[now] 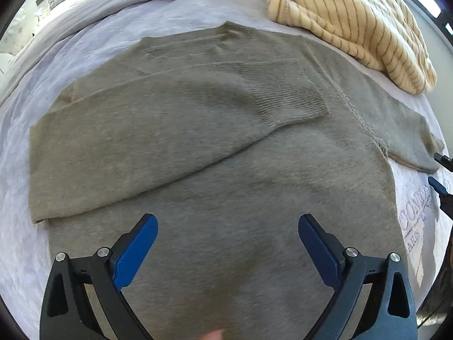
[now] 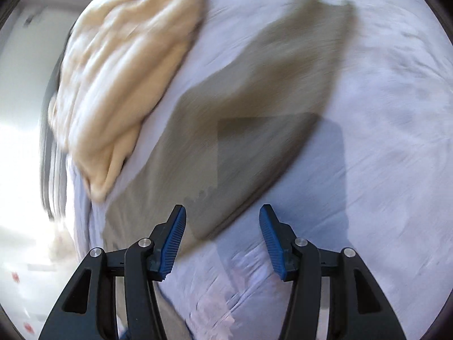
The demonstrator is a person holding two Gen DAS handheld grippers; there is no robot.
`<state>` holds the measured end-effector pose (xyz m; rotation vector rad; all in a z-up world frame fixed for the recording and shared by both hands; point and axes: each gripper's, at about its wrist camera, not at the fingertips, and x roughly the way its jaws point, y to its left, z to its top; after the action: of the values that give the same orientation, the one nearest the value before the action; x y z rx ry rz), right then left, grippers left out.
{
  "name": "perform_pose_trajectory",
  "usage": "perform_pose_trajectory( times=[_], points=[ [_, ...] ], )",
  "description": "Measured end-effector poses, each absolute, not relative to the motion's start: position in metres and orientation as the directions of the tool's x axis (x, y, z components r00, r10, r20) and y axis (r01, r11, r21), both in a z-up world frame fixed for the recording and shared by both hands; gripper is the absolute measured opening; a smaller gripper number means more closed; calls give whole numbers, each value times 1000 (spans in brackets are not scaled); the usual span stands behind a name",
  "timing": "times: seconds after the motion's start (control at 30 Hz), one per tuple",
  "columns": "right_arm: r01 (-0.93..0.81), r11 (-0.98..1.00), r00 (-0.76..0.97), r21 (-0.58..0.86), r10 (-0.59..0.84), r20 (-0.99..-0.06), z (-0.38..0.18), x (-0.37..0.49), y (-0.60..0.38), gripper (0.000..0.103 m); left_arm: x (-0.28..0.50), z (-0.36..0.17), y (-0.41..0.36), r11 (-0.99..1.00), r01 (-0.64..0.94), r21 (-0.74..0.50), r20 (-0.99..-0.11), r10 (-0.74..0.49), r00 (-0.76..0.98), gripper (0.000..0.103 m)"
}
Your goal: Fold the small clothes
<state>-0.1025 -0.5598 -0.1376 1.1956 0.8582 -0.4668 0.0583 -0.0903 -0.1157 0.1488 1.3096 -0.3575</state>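
**One sleeve in, one to go**

The olive sweater (image 1: 215, 153) lies flat on the lavender bedsheet (image 1: 93, 42), one sleeve folded across. The left gripper (image 1: 228, 228) hovers wide open and empty at 6 o'clock. The right gripper (image 2: 222, 215), jaws apart, holds nothing. Next is probably grabbing the 3 o'clock sleeve (image 1: 407, 136).

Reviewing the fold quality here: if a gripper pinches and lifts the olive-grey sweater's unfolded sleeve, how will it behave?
The olive-grey sweater is probably floppy: its folded sleeve lies limp and flat. The unfolded sleeve would likely sag from one pinch point. Its fuzzy knit looks grippy, so it should cling rather than slide over the bedsheet.
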Motion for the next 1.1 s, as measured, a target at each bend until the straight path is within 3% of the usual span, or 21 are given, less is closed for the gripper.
perform_pose_trajectory(
  times=[0.43,0.5,0.53,0.67,0.83,0.93,1.1],
  points=[
    [623,45,775,781,106,-623,-165,-115,-635,57,63,-112,-137,935,327,-134,-954,-211,214,99],
    [590,28,796,807,145,-587,-168,-112,-635,18,65,-112,-141,936,314,-158,-953,-228,201,99],
    [579,28,802,815,160,-576,-167,-106,-633,8,66,-112,-140,936,307,-170,-951,-237,198,99],
    [484,93,840,870,229,-492,-146,-77,-612,8,65,-104,-131,942,290,-168,-944,-239,227,99],
    [326,355,812,876,369,-452,-89,-8,-566,8,70,-98,-104,956,235,-173,-939,-232,253,99],
    [224,475,766,851,454,-455,-64,32,-520,8,74,-96,-81,970,183,-160,-938,-207,278,99],
    [49,658,619,752,571,-540,-49,92,-408,9,79,-96,-35,984,84,-157,-935,-175,309,99]
  ],
)
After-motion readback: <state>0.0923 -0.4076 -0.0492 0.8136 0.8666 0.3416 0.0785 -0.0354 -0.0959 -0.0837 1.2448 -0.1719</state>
